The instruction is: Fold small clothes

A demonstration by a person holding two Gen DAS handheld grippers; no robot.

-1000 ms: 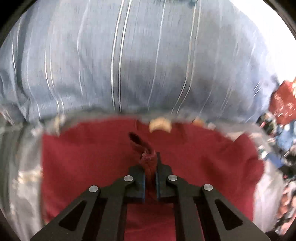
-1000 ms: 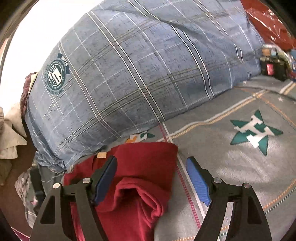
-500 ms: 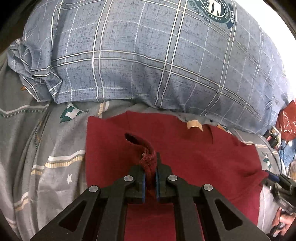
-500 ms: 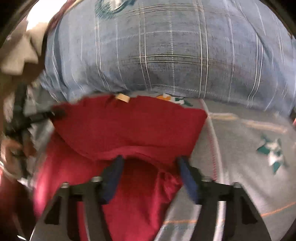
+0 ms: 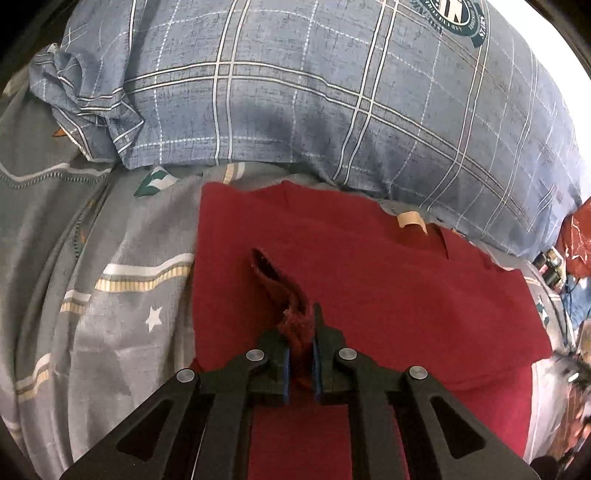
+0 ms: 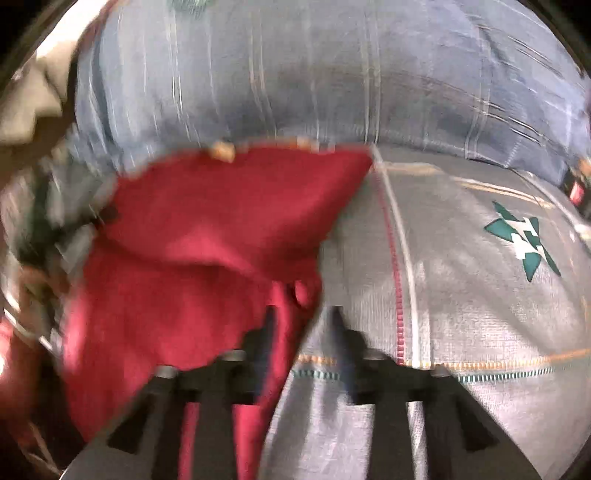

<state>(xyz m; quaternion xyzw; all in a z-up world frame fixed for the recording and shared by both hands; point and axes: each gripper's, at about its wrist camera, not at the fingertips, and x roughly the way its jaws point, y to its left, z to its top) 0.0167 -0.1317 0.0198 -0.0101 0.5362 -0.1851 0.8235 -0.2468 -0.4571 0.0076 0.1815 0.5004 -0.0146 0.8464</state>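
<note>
Now the left claw still pinches a bunched fold of the red shirt, as a second ago, but its view has sharpened and the shirt lies flatter on the bed, its far edge against the pillow. The right claw has narrowed from wide and its jaws have just eased a little apart; the shirt's edge hangs between them, whether pinched cannot be told through the blur. The pillow's round badge carries lettering, cut off and unreadable. A tan tag on the shirt shows no legible print.
</note>
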